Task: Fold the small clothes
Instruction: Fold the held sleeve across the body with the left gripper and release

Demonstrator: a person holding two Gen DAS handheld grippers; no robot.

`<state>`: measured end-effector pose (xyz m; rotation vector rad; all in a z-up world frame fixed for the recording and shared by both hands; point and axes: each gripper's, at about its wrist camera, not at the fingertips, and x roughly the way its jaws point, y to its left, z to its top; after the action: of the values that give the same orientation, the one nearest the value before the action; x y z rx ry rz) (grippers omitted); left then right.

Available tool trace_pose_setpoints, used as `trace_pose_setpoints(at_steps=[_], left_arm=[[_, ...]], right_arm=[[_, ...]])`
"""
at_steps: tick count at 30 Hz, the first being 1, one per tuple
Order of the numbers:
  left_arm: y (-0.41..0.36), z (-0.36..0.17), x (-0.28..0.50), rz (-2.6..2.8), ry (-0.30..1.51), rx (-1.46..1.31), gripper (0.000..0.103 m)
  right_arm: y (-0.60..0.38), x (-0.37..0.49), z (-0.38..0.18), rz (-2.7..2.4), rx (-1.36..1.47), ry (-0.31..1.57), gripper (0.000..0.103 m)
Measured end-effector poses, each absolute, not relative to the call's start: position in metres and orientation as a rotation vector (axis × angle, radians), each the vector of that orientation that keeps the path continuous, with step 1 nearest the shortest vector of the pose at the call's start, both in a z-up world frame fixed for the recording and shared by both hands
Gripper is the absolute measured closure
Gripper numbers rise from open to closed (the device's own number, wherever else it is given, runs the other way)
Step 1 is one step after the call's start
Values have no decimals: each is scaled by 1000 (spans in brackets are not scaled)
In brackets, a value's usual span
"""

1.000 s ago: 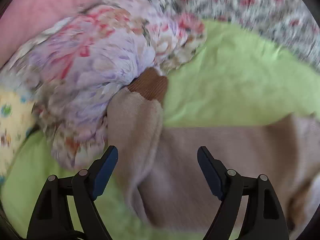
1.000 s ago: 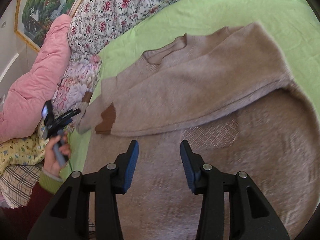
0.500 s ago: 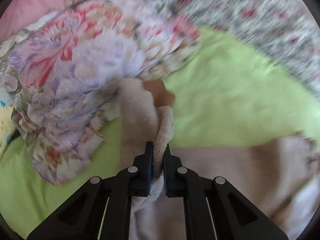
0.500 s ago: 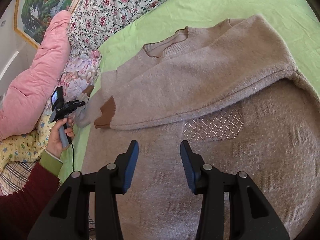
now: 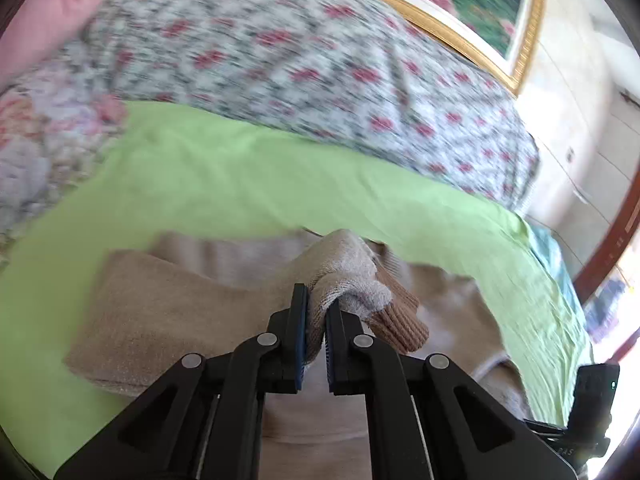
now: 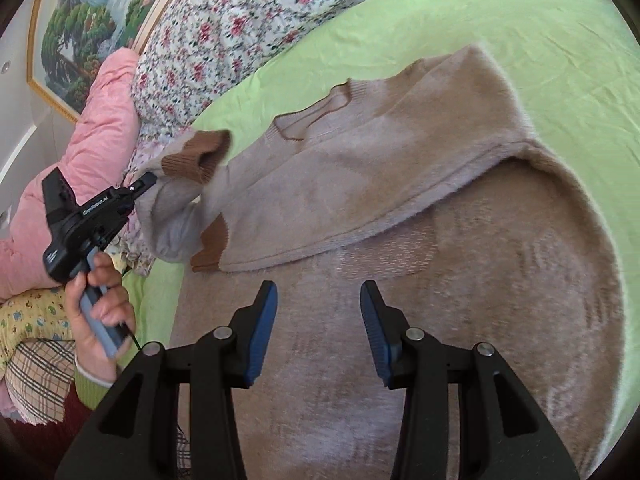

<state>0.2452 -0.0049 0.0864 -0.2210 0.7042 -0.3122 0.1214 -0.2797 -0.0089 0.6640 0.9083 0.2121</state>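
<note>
A beige knit sweater (image 6: 400, 208) with brown cuffs lies on the green bed sheet (image 6: 520, 12), one sleeve folded across its chest. My left gripper (image 5: 316, 312) is shut on the other sleeve (image 5: 344, 276) near its brown cuff (image 5: 400, 328) and holds it lifted above the sweater body. In the right wrist view the left gripper (image 6: 146, 182) shows at the left with the raised cuff (image 6: 196, 156). My right gripper (image 6: 318, 304) is open and empty, just above the sweater's lower body.
A floral quilt (image 6: 224, 28) and a pink duvet (image 6: 96, 128) pile along the headboard side. A framed picture (image 6: 80, 20) hangs on the wall. Yellow patterned and plaid cloths (image 6: 32, 344) lie at the left. The right gripper's body (image 5: 592, 400) shows low right.
My left gripper closed on the sleeve, then lifted it and swung it over toward the sweater body. My right gripper stayed open in place.
</note>
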Motion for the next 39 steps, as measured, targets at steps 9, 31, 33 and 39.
trace_pose_setpoints(at_steps=[9,31,33,39], left_arm=[[-72,31,253,-398,807,-240,97],[99,-3,203,33,851,-157,38],[109,-17,212,45,902,-183,38],[107,-19,230,70,899,-192,38]], right_arm=[[-303,110,-17,163,699,898,58],[-285,206,-28,69,741,875,42],[-284,218,-38,43,753,903,42],[-279,230,-22,163,740,843,100]])
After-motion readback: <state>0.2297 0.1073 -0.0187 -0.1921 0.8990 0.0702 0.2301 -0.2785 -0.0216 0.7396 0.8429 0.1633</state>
